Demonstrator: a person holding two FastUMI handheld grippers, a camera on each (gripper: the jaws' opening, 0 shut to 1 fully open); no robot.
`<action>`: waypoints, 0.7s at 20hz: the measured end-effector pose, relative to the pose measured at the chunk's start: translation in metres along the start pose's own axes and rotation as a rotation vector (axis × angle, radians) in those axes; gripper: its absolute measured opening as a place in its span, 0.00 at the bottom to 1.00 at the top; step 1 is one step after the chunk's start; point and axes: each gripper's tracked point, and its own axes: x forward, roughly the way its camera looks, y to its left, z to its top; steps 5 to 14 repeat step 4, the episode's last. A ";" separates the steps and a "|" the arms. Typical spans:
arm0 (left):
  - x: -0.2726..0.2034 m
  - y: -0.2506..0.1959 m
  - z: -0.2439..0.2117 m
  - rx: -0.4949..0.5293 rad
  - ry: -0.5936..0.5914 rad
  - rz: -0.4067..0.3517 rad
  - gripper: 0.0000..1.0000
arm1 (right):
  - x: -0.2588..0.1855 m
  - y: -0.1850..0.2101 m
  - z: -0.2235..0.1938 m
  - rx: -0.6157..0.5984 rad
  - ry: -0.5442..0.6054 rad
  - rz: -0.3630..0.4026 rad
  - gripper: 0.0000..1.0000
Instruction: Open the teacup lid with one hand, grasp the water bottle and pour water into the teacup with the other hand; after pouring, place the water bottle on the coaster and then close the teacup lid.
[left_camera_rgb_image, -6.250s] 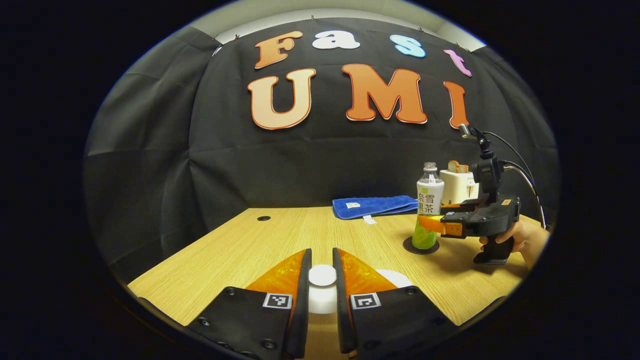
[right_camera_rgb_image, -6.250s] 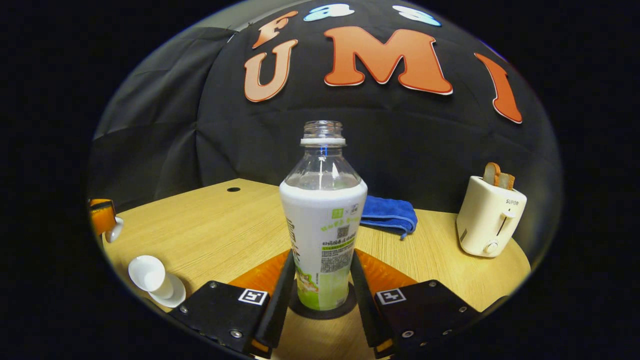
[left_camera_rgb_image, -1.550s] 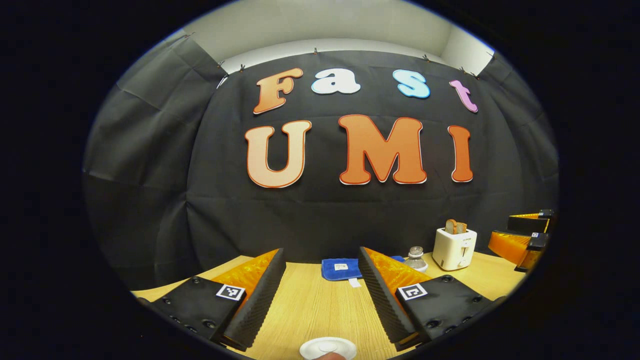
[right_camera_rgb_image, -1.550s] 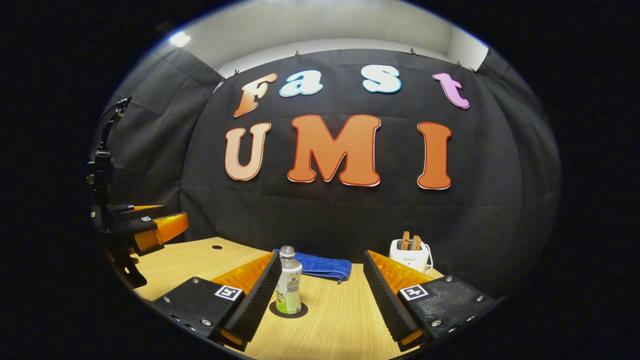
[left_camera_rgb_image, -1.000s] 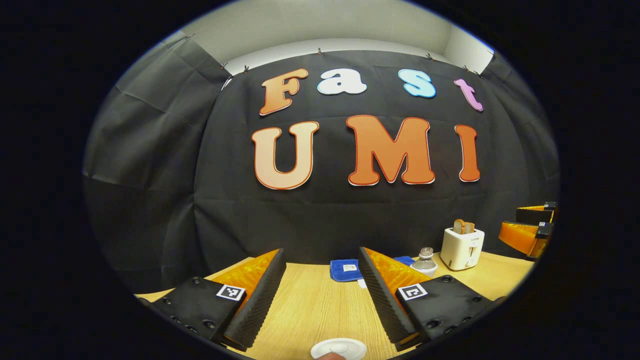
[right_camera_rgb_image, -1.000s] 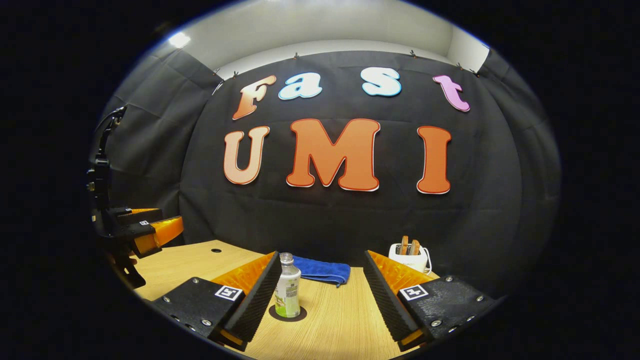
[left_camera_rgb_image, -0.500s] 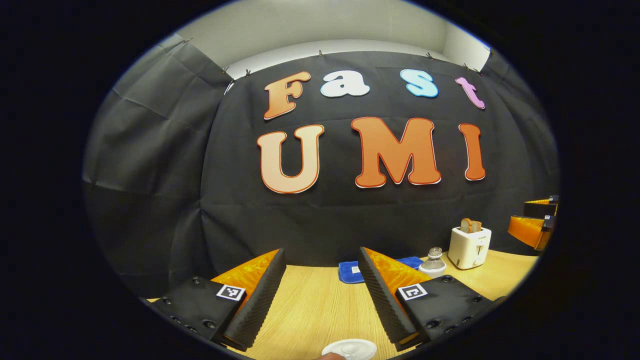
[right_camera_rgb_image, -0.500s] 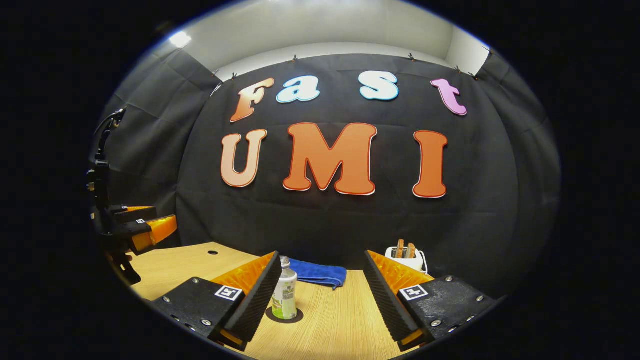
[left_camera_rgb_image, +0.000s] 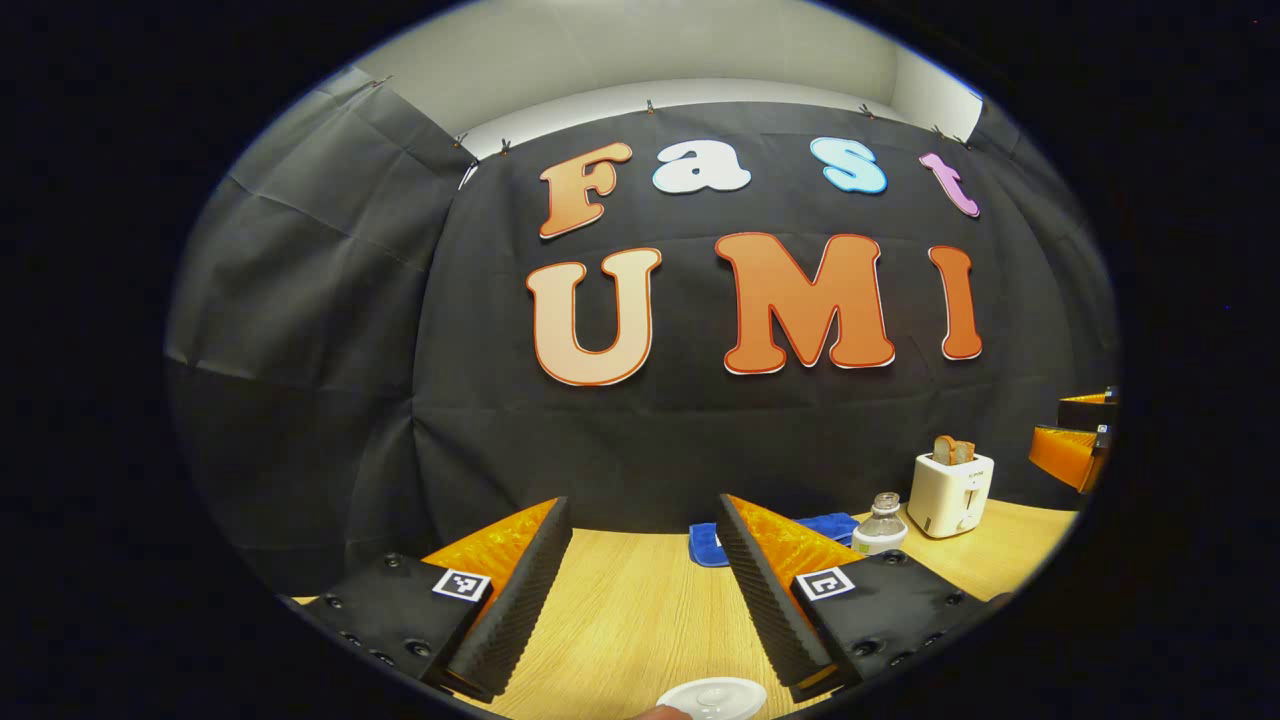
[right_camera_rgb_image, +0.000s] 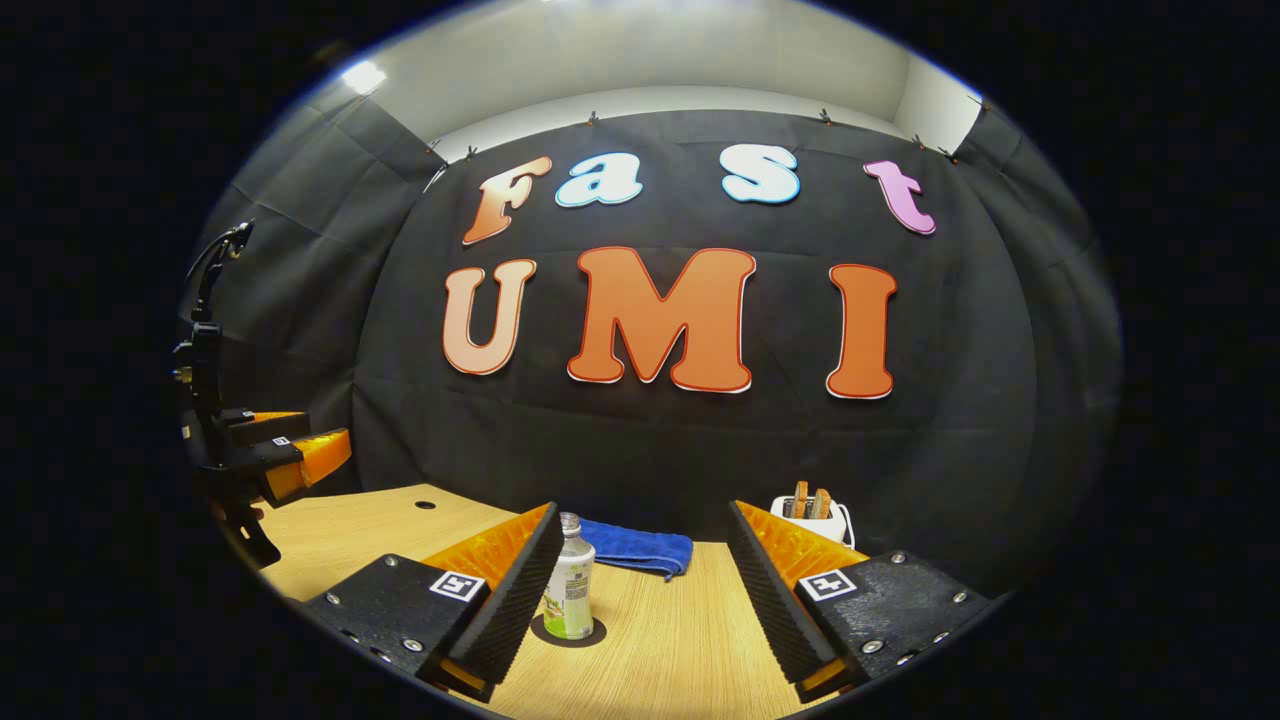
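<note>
1. The teacup lid (left_camera_rgb_image: 712, 696) is seen at the bottom edge of the left gripper view, low on the wooden table (left_camera_rgb_image: 630, 610); whatever lies beneath it is out of frame.
2. The water bottle (right_camera_rgb_image: 569, 590) stands upright and uncapped on the dark coaster (right_camera_rgb_image: 568, 632), touching it.
3. The left gripper (left_camera_rgb_image: 642, 520) is held with its jaws wide apart, nothing between them.
4. The right gripper (right_camera_rgb_image: 640, 525) is likewise spread wide and empty, the bottle just beside its left finger.
5. A blue towel (right_camera_rgb_image: 640, 547) and a white toaster (right_camera_rgb_image: 812, 516) holding toast are set farther back.
</note>
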 end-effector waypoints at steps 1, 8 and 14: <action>0.001 0.002 0.000 0.001 -0.002 0.005 0.94 | 0.000 0.001 -0.002 0.000 0.004 0.000 0.98; 0.000 0.006 0.001 -0.002 -0.001 0.011 0.94 | 0.001 -0.001 -0.002 -0.007 0.007 -0.003 0.98; 0.000 0.006 0.001 -0.002 -0.001 0.011 0.94 | 0.001 -0.001 -0.002 -0.007 0.007 -0.003 0.98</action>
